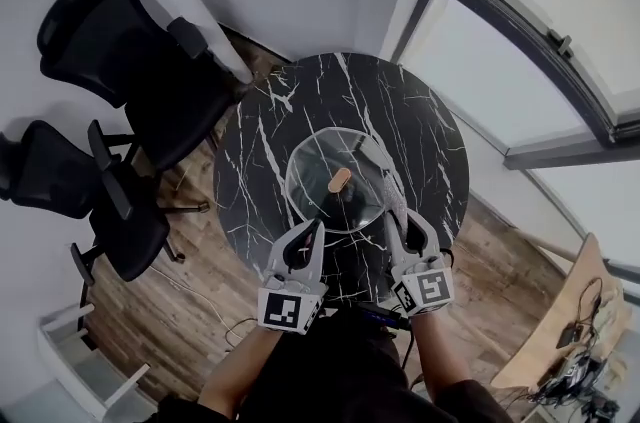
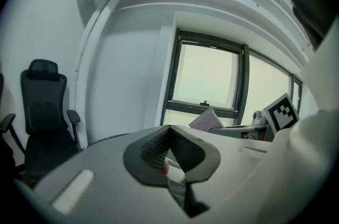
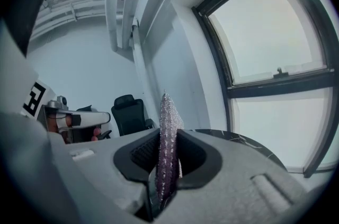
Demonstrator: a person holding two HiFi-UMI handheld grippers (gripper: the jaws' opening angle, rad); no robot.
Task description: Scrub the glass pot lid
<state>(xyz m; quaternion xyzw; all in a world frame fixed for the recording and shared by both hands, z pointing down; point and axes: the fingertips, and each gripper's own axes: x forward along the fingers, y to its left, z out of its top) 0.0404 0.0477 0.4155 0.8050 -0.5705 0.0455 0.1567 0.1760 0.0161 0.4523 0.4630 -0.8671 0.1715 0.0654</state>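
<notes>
Glass pot lid [image 1: 322,166] lies near the middle of a round black marble worktop [image 1: 300,101], its tan knob [image 1: 340,179] pointing up. Both tools reach in over the worktop's near edge.

The left tool [image 1: 313,227] meets the lid at its near-left rim. In the left gripper view its dark ribbed pads [image 2: 154,148] stand almost together, with only a thin, glassy sliver between them. That sliver is probably the lid's rim, though it is too small and dim there to be sure.

The right tool [image 1: 397,213] is clamped on a sparkly scrubbing cloth [image 3: 168,127], which is pinched flat between the jaws and sticks up well past their tips. In the head view the cloth reaches over the lid's right side, at or just above the glass. Whether it touches cannot be told.

The two tools sit close, side by side, each with its marker cube [image 1: 290,308] toward the person. A dark sleeve [image 1: 330,371] shows below them.

Two black office chairs [image 1: 120,41] stand on the wood floor [image 1: 190,311] to the left of the worktop, against a white wall. A large dark-framed window [image 1: 540,41] runs along the right. A tangle of cables [image 1: 575,381] lies at the lower right corner.
</notes>
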